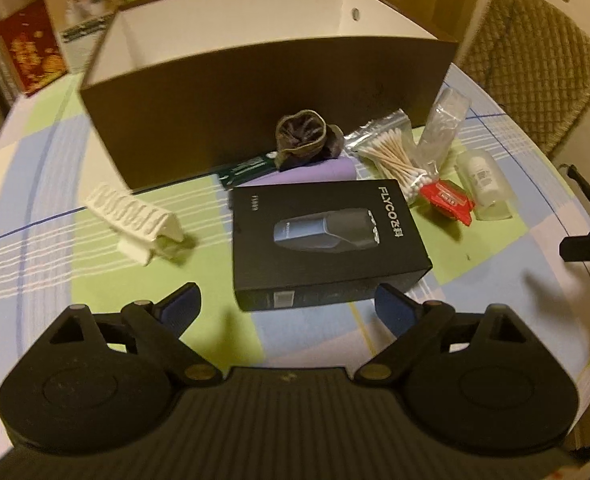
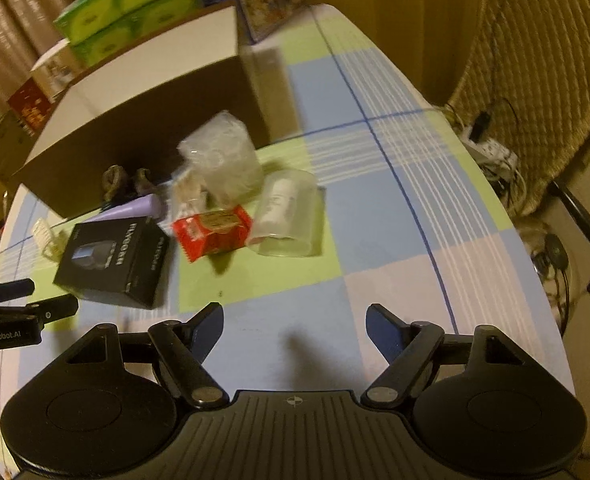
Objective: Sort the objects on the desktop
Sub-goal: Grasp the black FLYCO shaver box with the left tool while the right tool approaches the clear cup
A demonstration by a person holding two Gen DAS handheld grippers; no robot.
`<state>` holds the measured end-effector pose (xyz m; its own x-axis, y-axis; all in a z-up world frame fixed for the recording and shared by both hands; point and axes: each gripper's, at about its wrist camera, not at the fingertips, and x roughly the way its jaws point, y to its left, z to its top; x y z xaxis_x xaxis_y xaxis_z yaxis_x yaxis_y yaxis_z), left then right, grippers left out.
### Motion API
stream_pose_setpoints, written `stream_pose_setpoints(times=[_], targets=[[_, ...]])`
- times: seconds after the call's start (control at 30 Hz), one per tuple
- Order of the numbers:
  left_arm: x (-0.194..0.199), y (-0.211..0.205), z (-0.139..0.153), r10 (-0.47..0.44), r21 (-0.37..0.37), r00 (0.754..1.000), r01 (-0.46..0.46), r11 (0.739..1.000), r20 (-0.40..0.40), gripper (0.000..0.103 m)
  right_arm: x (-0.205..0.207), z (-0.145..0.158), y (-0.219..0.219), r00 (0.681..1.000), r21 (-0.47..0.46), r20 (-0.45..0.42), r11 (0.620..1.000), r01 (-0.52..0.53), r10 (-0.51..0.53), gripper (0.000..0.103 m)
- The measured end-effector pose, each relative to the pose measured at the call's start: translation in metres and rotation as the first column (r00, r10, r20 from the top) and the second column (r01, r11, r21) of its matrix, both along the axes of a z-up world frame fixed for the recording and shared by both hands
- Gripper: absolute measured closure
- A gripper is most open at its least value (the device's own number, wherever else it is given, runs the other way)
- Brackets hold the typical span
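Left gripper (image 1: 287, 304), jaws wide and empty, faces the shaver box (image 1: 327, 240) just ahead; straddle its short sides squarely before closing. Right gripper (image 2: 294, 326), empty, stands narrower, red packet (image 2: 212, 232) well ahead.

A home dining room: a checked blue-and-green cloth on the round tabletop (image 1: 55, 220), a quilted beige chair cover (image 1: 535, 68), pleated brown curtains (image 2: 27, 12)

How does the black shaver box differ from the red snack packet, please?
The black shaver box is a rigid rectangular carton; the red snack packet is a soft, crinkled wrapper. The shaver box is much larger than the snack packet. The box shows a shaver picture; the packet's print is unreadable. Both lie flat on the checked tablecloth.
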<state>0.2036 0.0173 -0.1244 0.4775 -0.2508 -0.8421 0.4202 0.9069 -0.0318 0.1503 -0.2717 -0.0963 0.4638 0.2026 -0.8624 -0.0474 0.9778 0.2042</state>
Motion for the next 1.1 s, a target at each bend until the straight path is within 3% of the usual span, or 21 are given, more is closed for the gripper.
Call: stream_pose_setpoints(times=[0.13,0.23,0.53,0.77,0.87,1.1], targets=[[0.01,0.0,-0.016,-0.04,0.012,0.999,0.04,0.999,-0.023,0.011,0.004,-0.004,-0.005,0.999,-0.004,-0.026,0.999,0.048,-0.048,0.026],[0.014,0.0,-0.023,-0.069,-0.027,0.996,0.068,0.997,-0.052,0.011,0.005,-0.006,-0.01,0.996,-0.011,-0.04,0.997,0.078,-0.078,0.026],[-0.003,-0.039,-0.025,-0.233,-0.027,0.972,0.232,0.972,-0.039,0.011,0.011,-0.016,-0.021,0.986,-0.022,-0.09,0.99,0.137,-0.138,0.026],[0.005,-0.04,-0.018,-0.371,0.084,0.928,0.368,0.926,0.023,0.01,0.01,-0.019,-0.031,0.98,-0.025,-0.107,0.985,0.168,-0.17,0.026],[0.015,-0.04,-0.015,-0.468,0.141,0.883,0.459,0.877,0.041,0.009,0.007,-0.022,-0.039,0.974,-0.025,-0.119,0.981,0.193,-0.195,0.026],[0.027,-0.058,-0.024,-0.705,0.251,0.709,0.679,0.69,0.019,0.003,-0.007,-0.027,-0.068,0.946,-0.031,-0.158,0.959,0.281,-0.283,0.026]])
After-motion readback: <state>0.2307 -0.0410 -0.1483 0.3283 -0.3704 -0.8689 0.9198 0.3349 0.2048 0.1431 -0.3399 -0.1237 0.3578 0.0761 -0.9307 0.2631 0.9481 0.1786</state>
